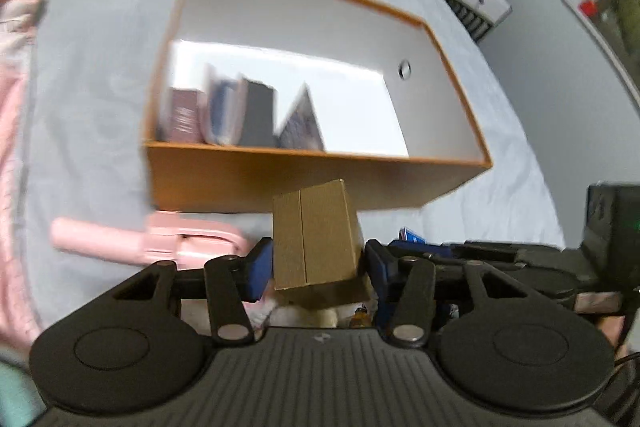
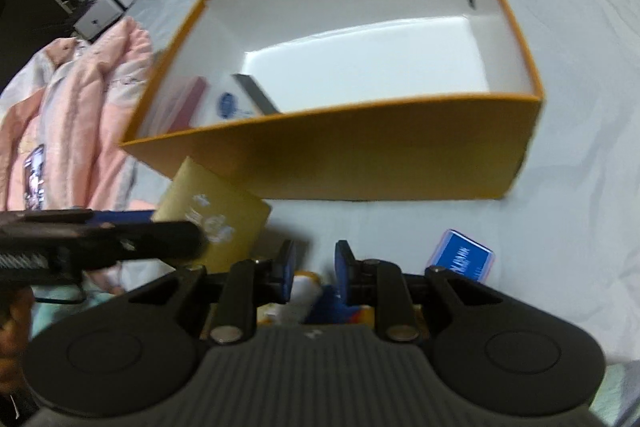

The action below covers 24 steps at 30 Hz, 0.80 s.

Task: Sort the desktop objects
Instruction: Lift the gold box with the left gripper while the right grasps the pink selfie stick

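**Transfer of the cardboard box into the orange bin**

The step in hand appears to be carriage: the left gripper [image 1: 318,261] has its blue pads set against both sides of a small brown cardboard box [image 1: 316,239], pinching it. The box sits just in front of the near wall of the orange bin [image 1: 304,183], below its rim, and looks lifted off the grey bedsheet [image 1: 92,107], though the contact beneath it is hidden.

The bin already holds several upright items [image 1: 224,115] against its left end; the remainder of its white floor is bare.

The next move likely calls for raising the box above the near rim, advancing over the bare floor, then spreading the tongs.

The right gripper [image 2: 314,273] is spread and holds nothing. It hovers in front of the bin, with a blue packet [image 2: 464,259] on the sheet near its right finger.
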Available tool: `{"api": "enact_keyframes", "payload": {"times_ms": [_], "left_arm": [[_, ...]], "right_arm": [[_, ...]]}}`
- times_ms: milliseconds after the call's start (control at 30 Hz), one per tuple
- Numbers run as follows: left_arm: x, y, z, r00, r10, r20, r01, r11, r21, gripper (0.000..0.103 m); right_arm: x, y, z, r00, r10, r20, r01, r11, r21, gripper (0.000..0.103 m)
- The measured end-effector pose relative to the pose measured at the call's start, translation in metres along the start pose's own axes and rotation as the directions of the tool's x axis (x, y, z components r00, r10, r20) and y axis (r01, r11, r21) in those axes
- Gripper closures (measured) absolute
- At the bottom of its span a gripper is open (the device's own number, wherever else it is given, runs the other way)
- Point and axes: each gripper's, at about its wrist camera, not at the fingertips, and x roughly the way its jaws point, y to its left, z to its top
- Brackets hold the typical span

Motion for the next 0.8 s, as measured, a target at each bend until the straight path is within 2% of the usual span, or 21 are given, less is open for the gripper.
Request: {"api": "enact_keyframes", "payload": {"times_ms": [133,233,333,500,567,633,733,800], "left_arm": [[-0.028,-0.002,0.006,0.996,0.078,0.043,-0.077,0.997,-0.012,0.047],[-0.055,0.018,0.004,0.989,0.129,0.075,-0.127,0.991,-0.029,0.047],[-0.065,0.041,0.001,0.983,0.162,0.090,-0.156,0.985,-0.067,0.047],[-0.077,0.071,-0.001,0.979,0.165,0.117,-0.150,0.980,-0.131,0.047],[-0.079,0.080,-0.001,0.978,0.164,0.126,-0.146,0.979,-0.145,0.047],[-0.081,0.088,0.001,0.978,0.164,0.126,-0.144,0.978,-0.153,0.047],[-0.081,0.102,0.002,0.981,0.155,0.120,-0.132,0.975,-0.180,0.047],[-0.080,0.109,0.004,0.982,0.145,0.121,-0.119,0.973,-0.198,0.047]], "right_arm": [[0.000,0.022,-0.001,0.999,0.031,-0.015,-0.032,0.997,-0.071,0.079],[0.009,0.046,0.002,0.998,0.052,-0.041,-0.058,0.985,-0.165,0.079],[0.021,0.071,0.005,0.996,0.058,-0.066,-0.075,0.953,-0.295,0.079],[0.052,0.109,0.016,0.995,0.019,-0.099,-0.065,0.872,-0.485,0.078],[0.064,0.121,0.017,0.995,0.013,-0.100,-0.064,0.848,-0.526,0.070],[0.074,0.133,0.015,0.993,0.003,-0.115,-0.070,0.812,-0.579,0.069],[0.078,0.151,0.002,0.994,-0.016,-0.104,-0.060,0.722,-0.689,0.068],[0.081,0.161,-0.006,0.997,-0.039,-0.063,-0.021,0.657,-0.753,0.068]]}}
